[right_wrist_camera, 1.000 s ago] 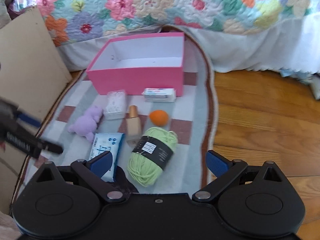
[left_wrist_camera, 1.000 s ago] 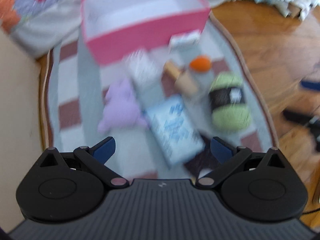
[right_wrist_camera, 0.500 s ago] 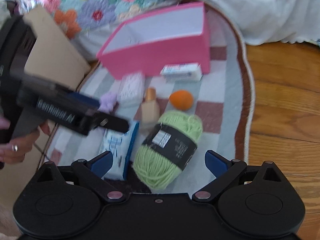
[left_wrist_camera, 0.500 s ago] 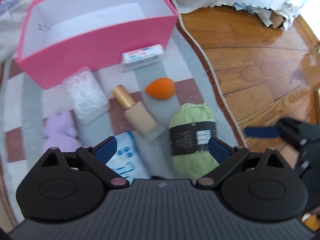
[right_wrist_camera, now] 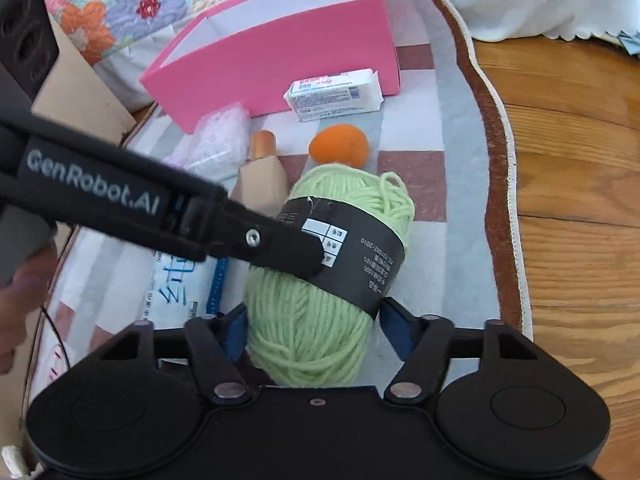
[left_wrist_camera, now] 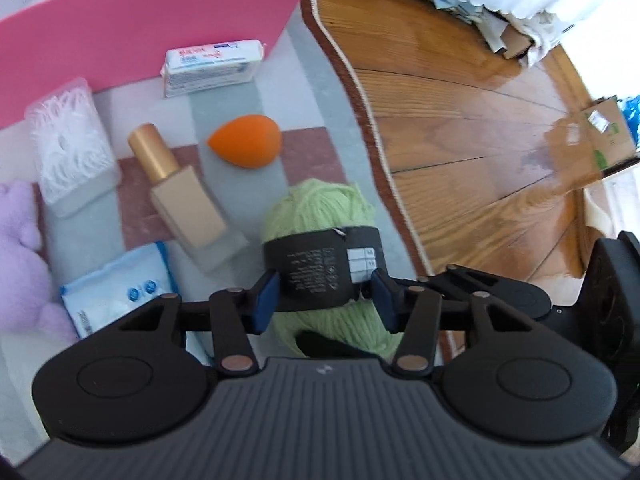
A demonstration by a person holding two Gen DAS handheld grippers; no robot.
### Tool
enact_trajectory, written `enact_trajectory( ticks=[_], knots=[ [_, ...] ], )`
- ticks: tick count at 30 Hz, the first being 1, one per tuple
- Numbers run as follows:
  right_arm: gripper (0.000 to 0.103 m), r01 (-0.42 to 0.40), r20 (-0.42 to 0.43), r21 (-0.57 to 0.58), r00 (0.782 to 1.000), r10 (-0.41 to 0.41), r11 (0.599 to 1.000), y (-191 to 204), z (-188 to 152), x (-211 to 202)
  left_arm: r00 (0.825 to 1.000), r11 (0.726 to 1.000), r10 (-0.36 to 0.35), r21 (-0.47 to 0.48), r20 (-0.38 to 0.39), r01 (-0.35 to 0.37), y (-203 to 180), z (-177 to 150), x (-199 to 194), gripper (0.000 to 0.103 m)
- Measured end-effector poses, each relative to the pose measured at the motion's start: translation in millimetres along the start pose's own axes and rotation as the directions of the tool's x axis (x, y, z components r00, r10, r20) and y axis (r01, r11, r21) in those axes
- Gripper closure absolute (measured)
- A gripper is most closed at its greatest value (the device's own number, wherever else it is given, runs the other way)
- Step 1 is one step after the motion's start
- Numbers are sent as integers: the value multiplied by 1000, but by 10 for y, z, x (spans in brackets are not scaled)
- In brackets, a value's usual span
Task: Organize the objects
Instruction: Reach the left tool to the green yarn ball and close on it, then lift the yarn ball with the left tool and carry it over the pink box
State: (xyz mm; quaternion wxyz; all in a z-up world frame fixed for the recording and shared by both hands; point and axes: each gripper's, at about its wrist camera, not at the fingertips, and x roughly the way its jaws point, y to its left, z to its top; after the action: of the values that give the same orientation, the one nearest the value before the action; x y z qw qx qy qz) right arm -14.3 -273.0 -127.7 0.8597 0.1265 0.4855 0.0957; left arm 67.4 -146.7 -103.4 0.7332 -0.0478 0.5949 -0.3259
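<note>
Item: green yarn skein (left_wrist_camera: 320, 208) w/ black paper band (left_wrist_camera: 320, 276), lying on checked rug (left_wrist_camera: 316, 80), wedged btwn both tools.
L gripper (left_wrist_camera: 325, 298): jaws closing; blue pads at either side of the band, touching or nrly so. Firm grip not confirmed.
R gripper (right_wrist_camera: 316, 334): jaws closing round skein's near end; left pad against the wool, right pad looks just clear. Skein not lifted as far as can be told.
Dest.: pink box (right_wrist_camera: 276, 52), ahead of both tools, beyond the small items; judged the likely bin.
Risk 1: both tools on one skein. If they pull diff. ways, band could slide off or tear.
Risk 2: wool is soft; pads may sink in and the skein sag or slip out on lift.
Risk 3: loose strand at skein's far end (right_wrist_camera: 394, 184) may snag and unwind.
Risk 4: L tool's finger lies across the band in R view; tools could knock each other.
Risk 5: foundation btl (left_wrist_camera: 180, 188) just left of L tool, near skein; a sideways drag could roll it.
Writing, L tool arm (right_wrist_camera: 92, 184): "GenRobot.AI".
Writing, band: white label grid + fine print, "2010" legible; rest too small.
Writing, white soap-like pack (right_wrist_camera: 334, 94): red/blue print, unreadable.
Writing, blue wipes pack (left_wrist_camera: 116, 284): print, unreadable.
Other: orange sponge (left_wrist_camera: 245, 142), ahead of L tool, apart from skein.
</note>
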Motion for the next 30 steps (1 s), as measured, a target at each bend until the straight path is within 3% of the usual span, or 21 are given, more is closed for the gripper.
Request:
enact_trajectory(
  ticks=[9, 19, 24, 30],
  knots=[
    [45, 44, 46, -175, 998, -36, 984, 276, 315, -314, 995, 999, -39, 5, 89, 39, -44, 77, -429, 54],
    [45, 19, 111, -351, 994, 22, 936, 710, 1316, -990, 979, 998, -13, 58, 203, 1, -278, 689, -1581, 53],
    [45, 25, 58, -403, 998, -2, 915, 949, 1888, -1177, 972, 998, 6, 60, 233, -21, -316, 986, -1917, 52],
    [45, 68, -21, -445, 996, -87, 893, 1217, 2500, -952, 978, 1000, -15, 25, 207, 10, -12, 1530, -2021, 51]
  ],
)
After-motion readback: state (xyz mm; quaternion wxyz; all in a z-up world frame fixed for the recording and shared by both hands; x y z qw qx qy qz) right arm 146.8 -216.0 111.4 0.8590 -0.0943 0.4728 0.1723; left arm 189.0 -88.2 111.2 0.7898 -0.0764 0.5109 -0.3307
